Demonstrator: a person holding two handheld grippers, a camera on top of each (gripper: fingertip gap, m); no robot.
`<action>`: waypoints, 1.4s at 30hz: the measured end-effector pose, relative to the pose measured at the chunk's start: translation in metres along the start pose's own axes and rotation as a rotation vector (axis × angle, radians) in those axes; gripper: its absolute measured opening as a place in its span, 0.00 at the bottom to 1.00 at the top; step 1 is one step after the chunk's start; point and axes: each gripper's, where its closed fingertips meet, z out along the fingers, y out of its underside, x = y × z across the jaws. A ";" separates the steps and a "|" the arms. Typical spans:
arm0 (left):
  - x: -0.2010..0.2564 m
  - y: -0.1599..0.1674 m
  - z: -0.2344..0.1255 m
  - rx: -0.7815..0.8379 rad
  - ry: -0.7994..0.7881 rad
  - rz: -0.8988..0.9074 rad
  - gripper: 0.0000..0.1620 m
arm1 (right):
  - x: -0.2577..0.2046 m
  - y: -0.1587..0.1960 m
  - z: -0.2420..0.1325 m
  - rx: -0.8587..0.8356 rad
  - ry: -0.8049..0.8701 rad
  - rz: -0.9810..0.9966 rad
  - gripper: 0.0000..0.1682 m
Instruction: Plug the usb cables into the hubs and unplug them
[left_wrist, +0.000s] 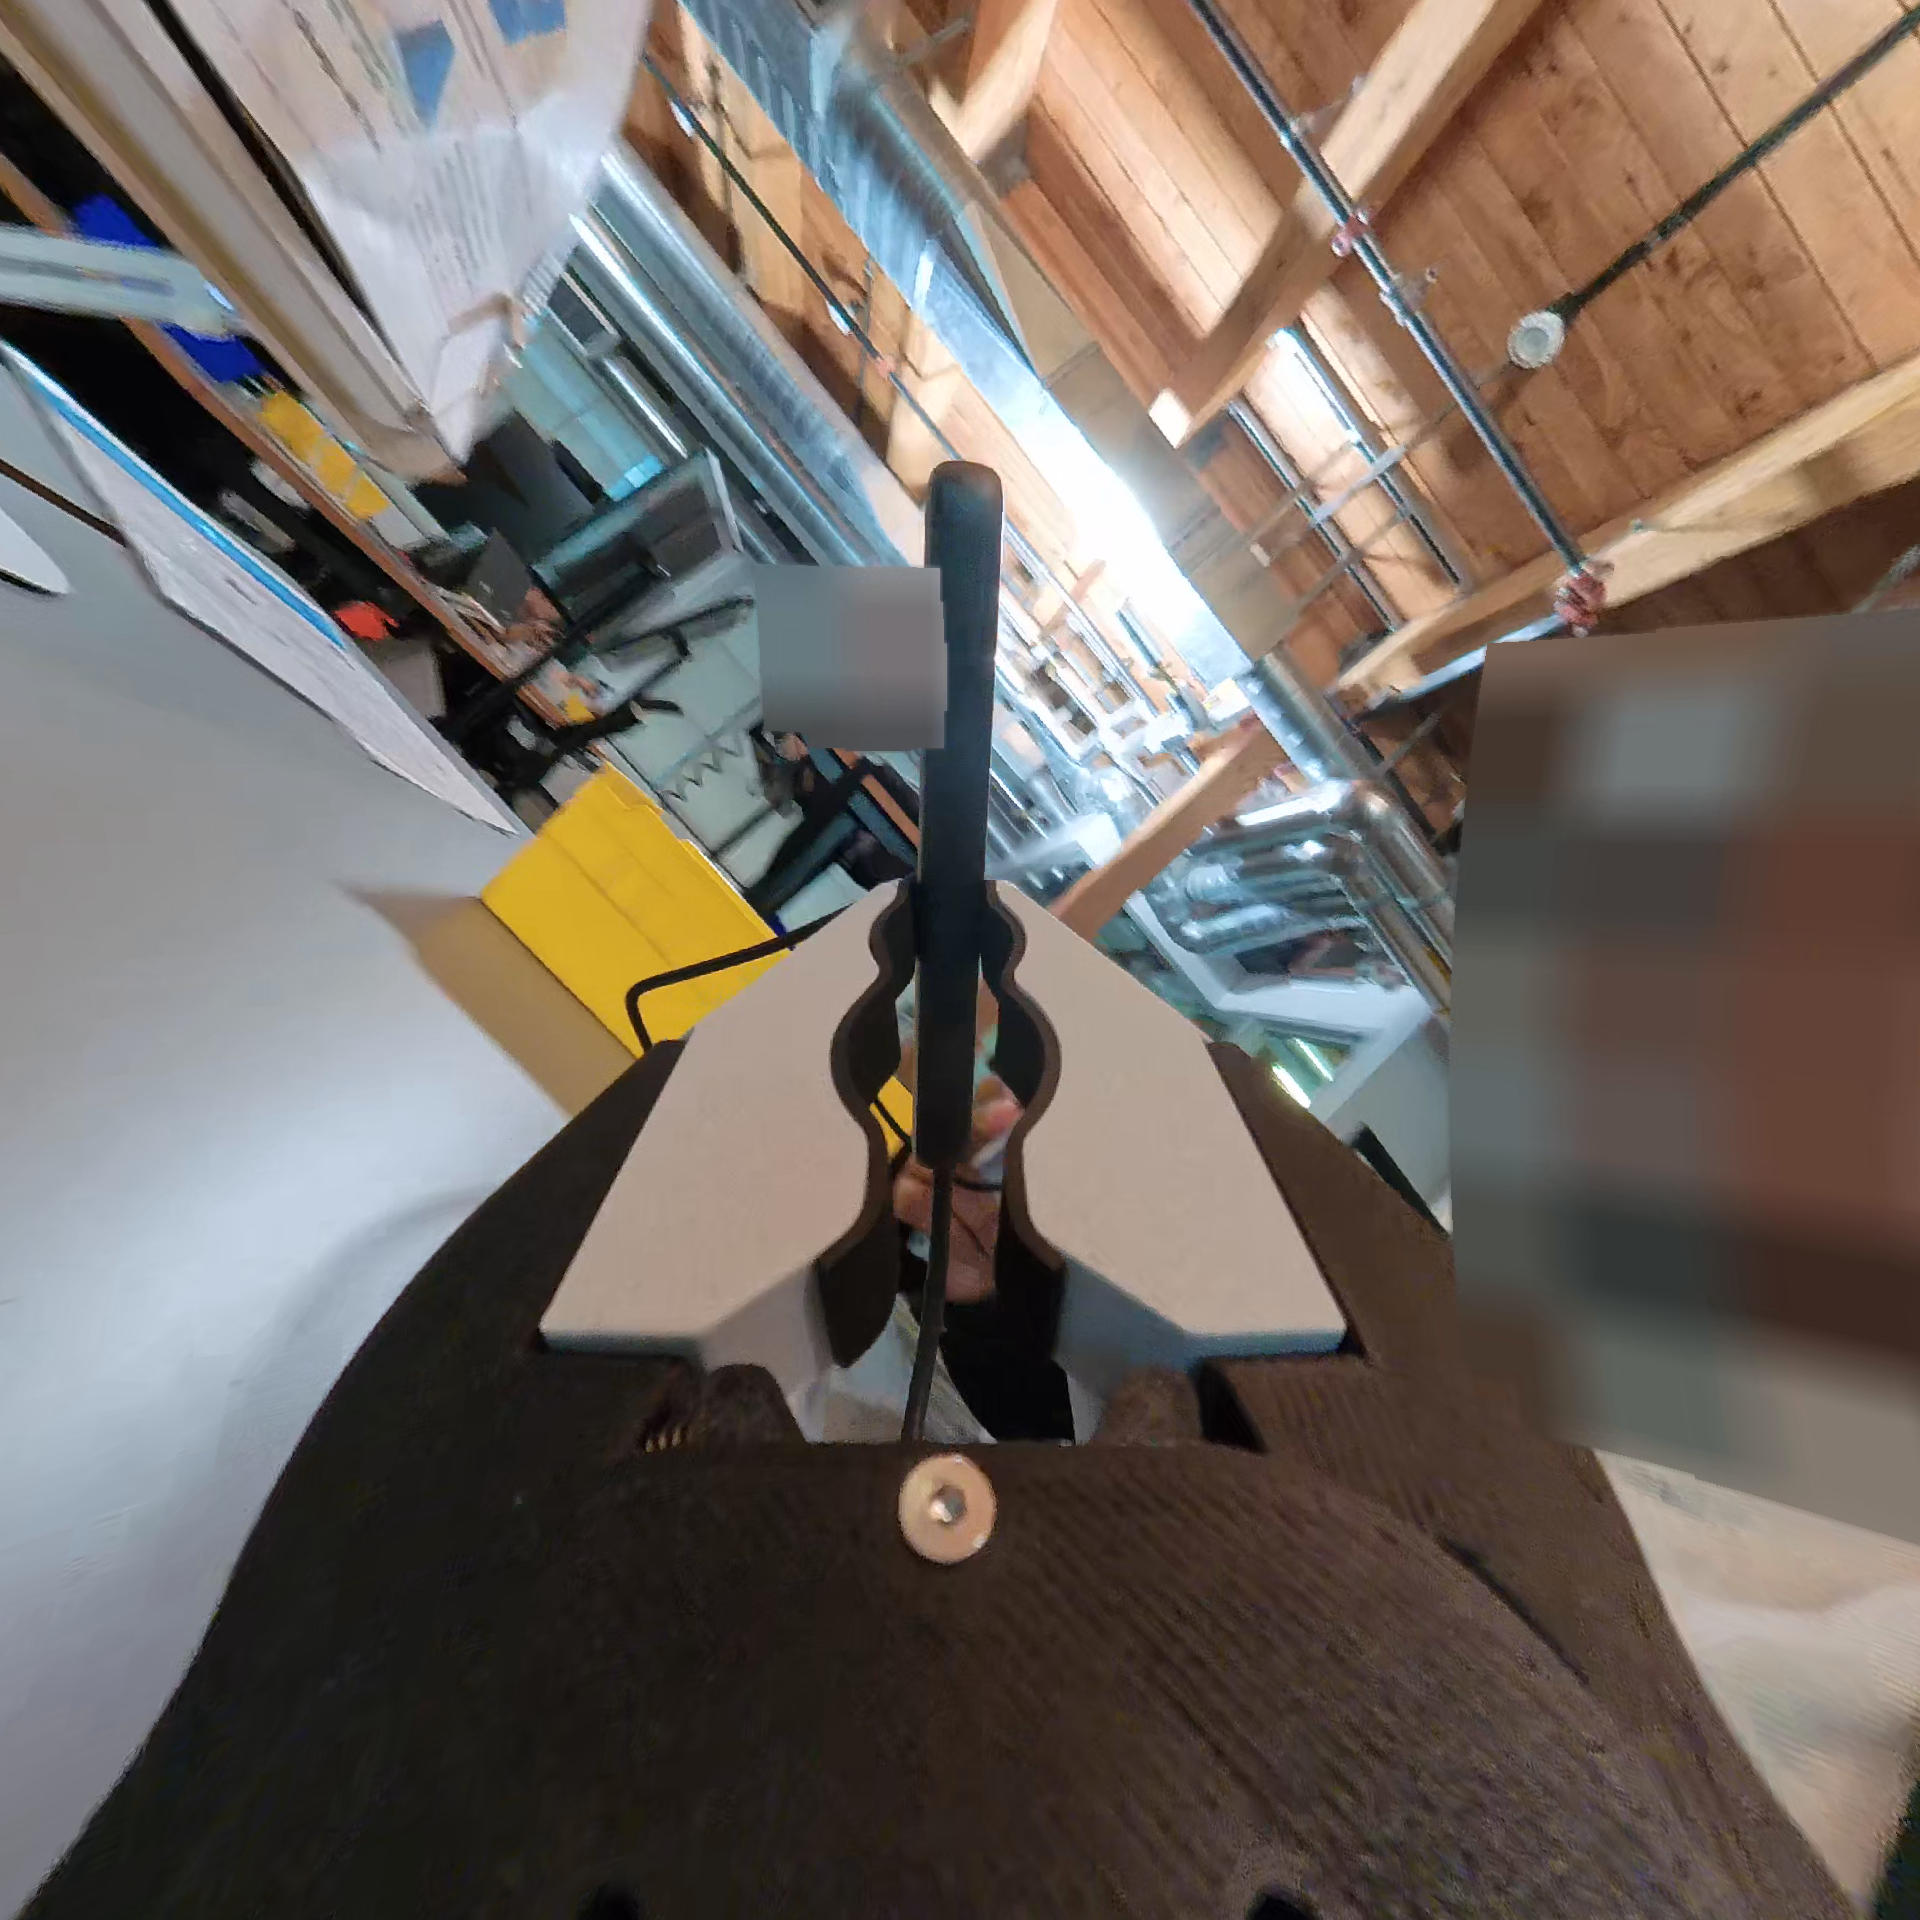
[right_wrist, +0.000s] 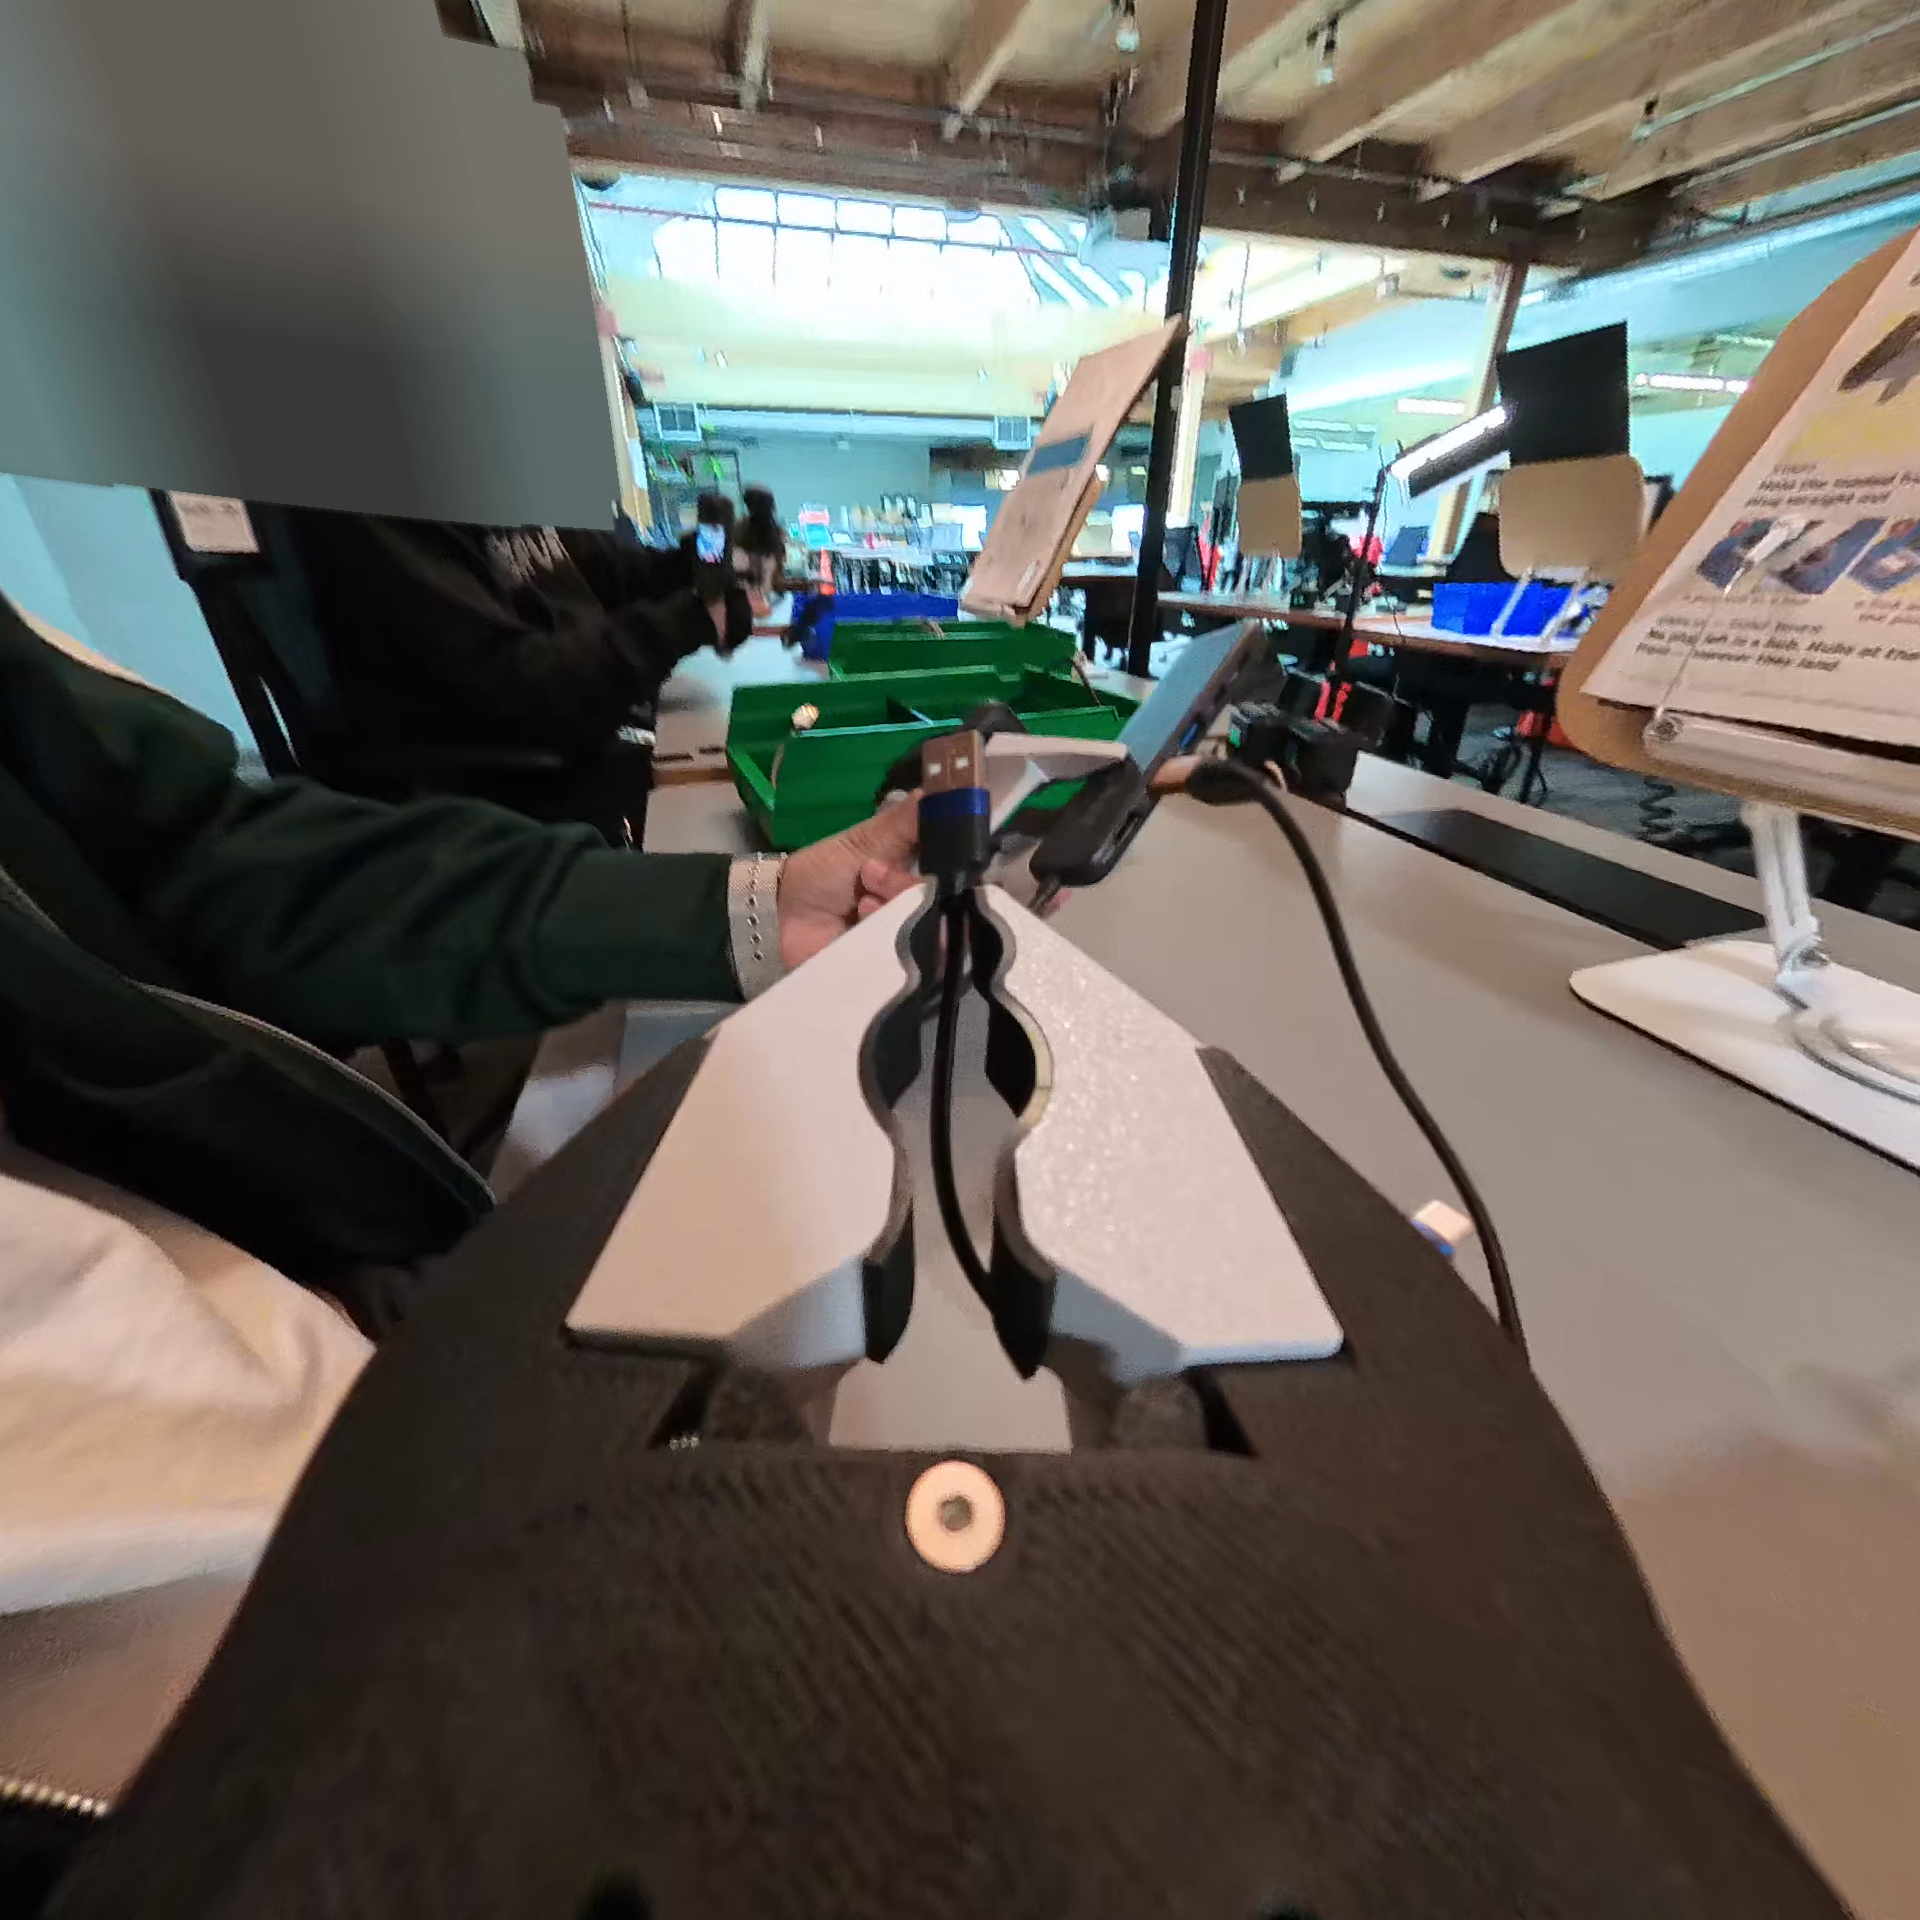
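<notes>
- The right gripper (right_wrist: 951, 914) is clamped on the cord just behind a USB-A plug (right_wrist: 951, 805); the plug, black with a blue band and a bare metal tip, stands clear beyond the fingertips, mated with nothing.
- The left gripper (left_wrist: 951, 925) is closed on a slim black USB hub (left_wrist: 961, 727), seen edge-on and sticking out straight ahead of its fingers toward the wooden ceiling (left_wrist: 1455, 260); the hub's thin cord (left_wrist: 925, 1299) trails back between the fingers.
- In the right wrist view that hub (right_wrist: 1091, 826) shows just ahead and to the right of the plug, held up off the grey table (right_wrist: 1558, 1143) by the left gripper (right_wrist: 1039, 769), with a person's hand (right_wrist: 842, 878) behind it. Plug and hub are near but apart.
- By my reading this is either the approach to an insertion or the moment after a pull-out; the pictures cannot settle which. How many cables are done I cannot tell.
- A second black cable (right_wrist: 1382, 1039) runs across the table to the right of the fingers, and a small white connector (right_wrist: 1439, 1226) lies beside it, so more plugs likely remain.
- Farther ahead stand green bins (right_wrist: 883, 727); to the right, an instruction sheet on a stand (right_wrist: 1766, 582).
</notes>
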 end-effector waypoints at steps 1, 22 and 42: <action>0.005 0.005 0.002 -0.041 0.042 -0.016 0.05 | -0.001 -0.003 -0.001 0.016 -0.006 0.002 0.02; 0.059 0.064 0.011 -0.370 0.343 0.027 0.05 | 0.016 -0.043 -0.040 0.184 0.121 0.088 0.02; 0.037 0.076 0.016 -0.438 0.190 0.049 0.05 | 0.007 -0.014 -0.023 -0.013 0.176 -0.165 0.02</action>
